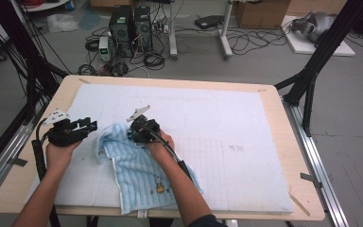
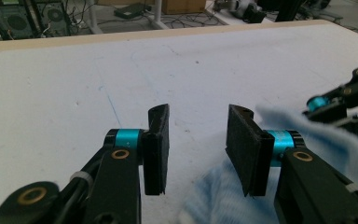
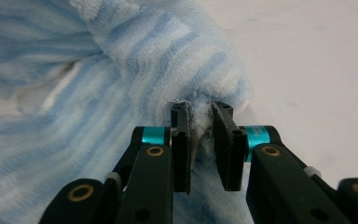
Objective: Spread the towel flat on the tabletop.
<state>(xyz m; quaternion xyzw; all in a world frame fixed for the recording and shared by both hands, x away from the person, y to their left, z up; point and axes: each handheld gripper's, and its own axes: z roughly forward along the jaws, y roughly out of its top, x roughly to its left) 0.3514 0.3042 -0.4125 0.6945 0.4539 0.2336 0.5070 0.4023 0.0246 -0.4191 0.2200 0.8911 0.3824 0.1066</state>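
The blue striped towel [image 1: 139, 172] lies rumpled on the white mat [image 1: 227, 118] near the front edge of the table [image 1: 283, 208], its long axis running from that front edge up and leftward. The right tool [image 1: 139, 134] sits at the towel's far end, clenched on a bunched fold of cloth; in the right gripper view terry is pinched between the pads [image 3: 182, 135]. The left tool [image 1: 87, 125] waits just left of the towel's upper corner, released, nothing between its pads [image 2: 157, 149], with a fluff of towel just beside its right jaw. So the left hand is nearer the free left corner. Beyond the towel and to its right the mat is bare: plenty of room to spread.
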